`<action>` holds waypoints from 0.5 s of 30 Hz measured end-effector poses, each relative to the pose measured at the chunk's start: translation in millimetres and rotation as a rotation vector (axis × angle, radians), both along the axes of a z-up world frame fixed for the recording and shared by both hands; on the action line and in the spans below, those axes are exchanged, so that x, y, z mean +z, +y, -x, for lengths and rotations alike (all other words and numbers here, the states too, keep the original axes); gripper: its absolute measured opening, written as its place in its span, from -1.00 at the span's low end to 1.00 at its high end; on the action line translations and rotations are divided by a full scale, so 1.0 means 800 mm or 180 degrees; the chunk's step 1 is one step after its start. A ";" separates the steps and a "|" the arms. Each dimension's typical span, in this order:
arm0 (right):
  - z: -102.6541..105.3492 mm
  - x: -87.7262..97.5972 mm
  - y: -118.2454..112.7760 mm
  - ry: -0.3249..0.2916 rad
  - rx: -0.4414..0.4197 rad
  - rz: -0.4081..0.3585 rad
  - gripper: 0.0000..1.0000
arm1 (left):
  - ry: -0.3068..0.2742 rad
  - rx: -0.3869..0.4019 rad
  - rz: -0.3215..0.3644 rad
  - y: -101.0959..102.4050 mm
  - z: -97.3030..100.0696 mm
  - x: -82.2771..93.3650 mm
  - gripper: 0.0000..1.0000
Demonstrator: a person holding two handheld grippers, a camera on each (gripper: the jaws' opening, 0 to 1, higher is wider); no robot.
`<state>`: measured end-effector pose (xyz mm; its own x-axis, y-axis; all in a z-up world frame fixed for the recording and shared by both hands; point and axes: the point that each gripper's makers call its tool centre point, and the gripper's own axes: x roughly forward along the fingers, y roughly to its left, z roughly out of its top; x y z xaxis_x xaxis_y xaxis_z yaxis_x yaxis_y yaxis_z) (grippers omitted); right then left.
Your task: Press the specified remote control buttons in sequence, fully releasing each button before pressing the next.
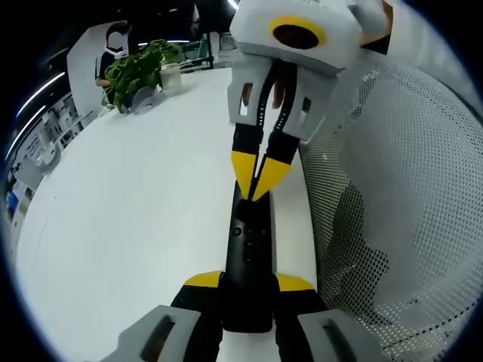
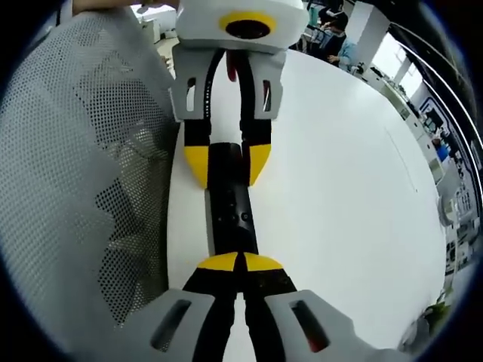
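A: Okay, quick one. Where's the black remote control (image 1: pixel 247 260)?

B: Lying lengthwise on the white table (image 1: pixel 136 226), close to the table edge, right beside a white mesh chair back (image 1: pixel 392 211). The left gripper (image 1: pixel 249 283) has it clamped across the sides at one end; the yellow-tipped jaws sit either side of the body, parted only as far as the remote's width.

A: And the right gripper (image 2: pixel 239 262)?

B: Jaws closed together, yellow tips touching, nothing between them. In the left gripper view it comes in from the top, tips pointed down onto the far end of the remote. In the right gripper view its own tips sit over the remote's face (image 2: pixel 230 211), with the left gripper across the other end.

A: Pressing or hovering?

B: Can't tell contact for sure. Tips look to be at the surface, so I'd call it mid-press or just about to press. Which button, too small to read.

A: Next move?

B: My guess: lift the closed tips fully clear so the button releases, then shift along the remote to the next target, keeping the left hold steady so it doesn't slide. Background: potted plant (image 1: pixel 136 72) at the far end of the table.
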<state>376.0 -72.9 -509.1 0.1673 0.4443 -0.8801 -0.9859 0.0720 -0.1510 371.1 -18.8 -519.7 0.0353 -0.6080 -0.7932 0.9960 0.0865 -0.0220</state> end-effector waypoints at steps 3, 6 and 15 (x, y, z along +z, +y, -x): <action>0.000 0.001 0.001 -0.0014 -0.0022 -0.0025 -1.00 | 0.0006 0.0009 0.0006 0.000 0.001 0.001 -0.51; 0.004 0.001 0.014 -0.0178 0.0144 -0.0066 -1.00 | 0.0019 0.0032 0.0015 0.000 0.001 0.002 -0.51; 0.025 0.000 0.041 -0.0509 0.0846 0.0031 -1.00 | 0.0040 0.0052 0.0028 -0.001 0.000 0.001 -0.51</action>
